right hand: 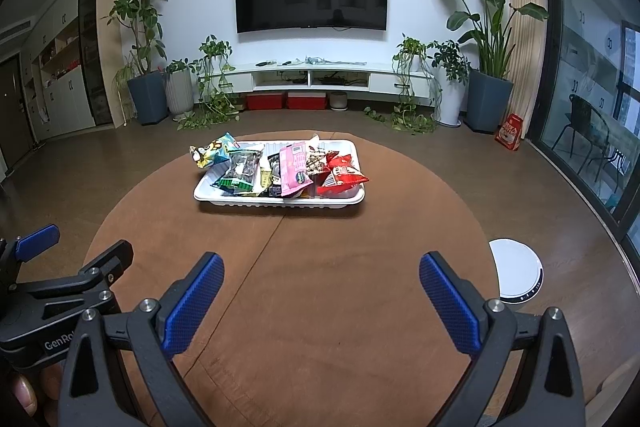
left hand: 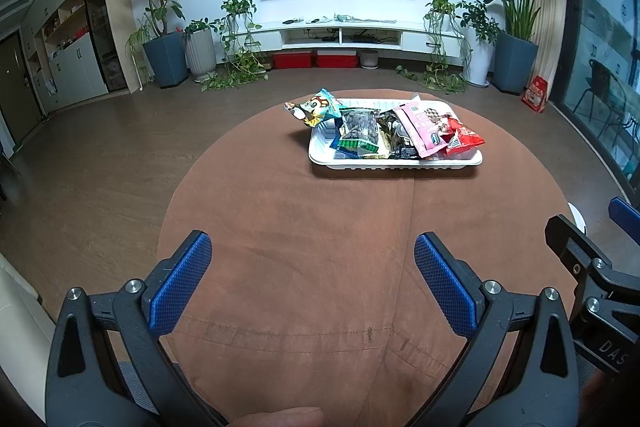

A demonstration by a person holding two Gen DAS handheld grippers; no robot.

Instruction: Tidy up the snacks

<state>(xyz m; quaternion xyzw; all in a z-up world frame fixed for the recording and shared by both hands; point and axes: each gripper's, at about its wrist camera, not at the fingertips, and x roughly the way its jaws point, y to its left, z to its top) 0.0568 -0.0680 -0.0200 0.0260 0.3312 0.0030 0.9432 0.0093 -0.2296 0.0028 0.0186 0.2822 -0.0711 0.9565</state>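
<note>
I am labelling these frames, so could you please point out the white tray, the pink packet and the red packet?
white tray [right hand: 276,202]: right wrist view, on its bare front wall.
pink packet [right hand: 294,169]: right wrist view, on the middle of its face.
red packet [left hand: 466,139]: left wrist view, on the middle of its face.
</note>
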